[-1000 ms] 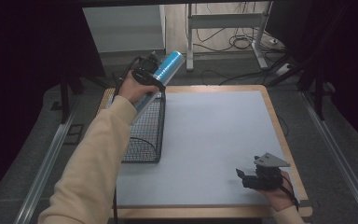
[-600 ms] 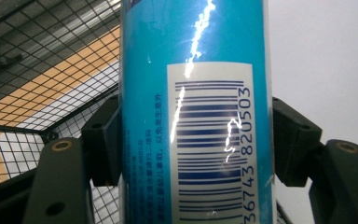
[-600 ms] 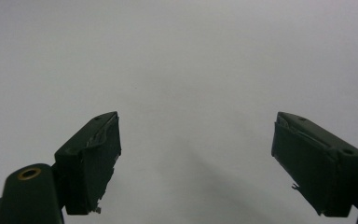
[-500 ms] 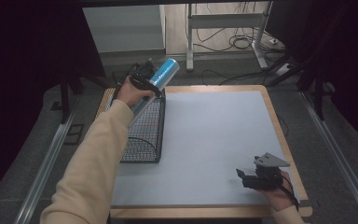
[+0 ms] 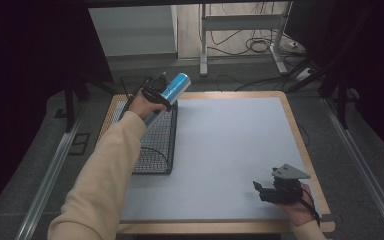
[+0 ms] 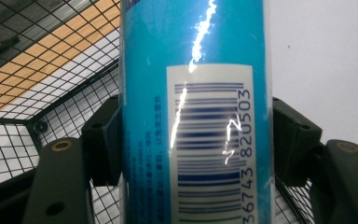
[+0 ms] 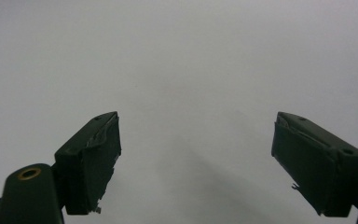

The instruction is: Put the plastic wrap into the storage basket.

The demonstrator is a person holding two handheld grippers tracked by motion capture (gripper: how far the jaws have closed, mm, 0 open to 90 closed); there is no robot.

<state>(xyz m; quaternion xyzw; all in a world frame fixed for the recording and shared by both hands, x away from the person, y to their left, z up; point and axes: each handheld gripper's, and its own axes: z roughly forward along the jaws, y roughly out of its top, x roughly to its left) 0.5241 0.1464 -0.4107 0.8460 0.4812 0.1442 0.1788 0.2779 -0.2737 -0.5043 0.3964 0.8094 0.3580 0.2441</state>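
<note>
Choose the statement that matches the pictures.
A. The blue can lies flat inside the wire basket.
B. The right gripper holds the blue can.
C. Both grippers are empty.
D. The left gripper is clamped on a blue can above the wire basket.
D: in the left gripper view the left gripper has its jaws pressed on both sides of the blue can, and the high view shows it held over the wire basket; the right gripper is open and empty.
</note>
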